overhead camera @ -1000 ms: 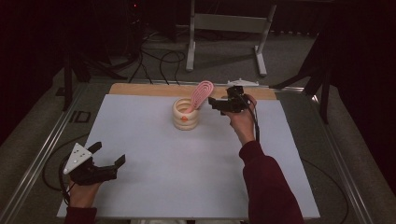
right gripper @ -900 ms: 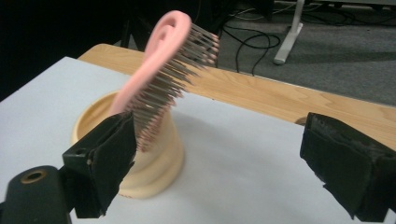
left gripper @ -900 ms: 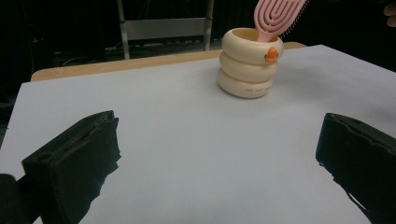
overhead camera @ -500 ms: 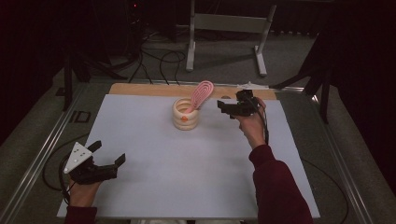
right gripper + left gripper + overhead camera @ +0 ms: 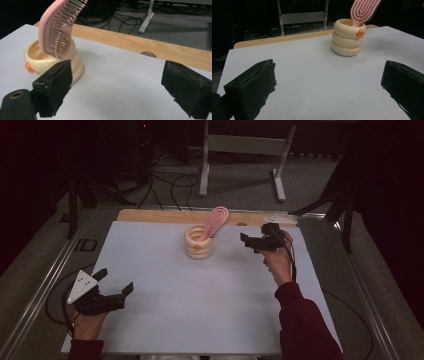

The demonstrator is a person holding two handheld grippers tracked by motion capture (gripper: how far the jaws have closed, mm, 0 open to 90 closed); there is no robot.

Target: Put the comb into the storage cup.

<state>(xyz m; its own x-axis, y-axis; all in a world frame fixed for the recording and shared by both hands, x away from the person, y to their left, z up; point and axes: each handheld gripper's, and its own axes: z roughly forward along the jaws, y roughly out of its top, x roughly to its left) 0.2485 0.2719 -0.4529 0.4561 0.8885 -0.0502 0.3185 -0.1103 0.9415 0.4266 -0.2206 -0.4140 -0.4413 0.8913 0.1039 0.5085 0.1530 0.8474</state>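
A cream ringed holder (image 5: pixel 198 245) with an orange beak stands at the far middle of the white table top (image 5: pixel 200 310). A pink hairbrush (image 5: pixel 216 220) stands in it, head up and leaning right. My right gripper (image 5: pixel 248 242) hovers open just right of the holder, jaws pointing at it and empty. The right gripper view has the holder (image 5: pixel 50 62) and brush (image 5: pixel 60 27) at left, beyond my right gripper (image 5: pixel 117 85). At the near left corner my left gripper (image 5: pixel 116 280) rests open and empty. The left gripper view puts the holder (image 5: pixel 348 40) and brush (image 5: pixel 364 10) far ahead of my left gripper (image 5: pixel 329 82).
A bare wooden strip (image 5: pixel 160 216) runs along the table's far edge. Behind it on the floor stand a metal frame (image 5: pixel 240 145) and loose cables (image 5: pixel 170 180). Metal rails (image 5: pixel 50 275) border the table's sides.
My right gripper has drawn back to the right, away from the brush and holder. The brush stays standing in the holder. The left gripper has barely moved.
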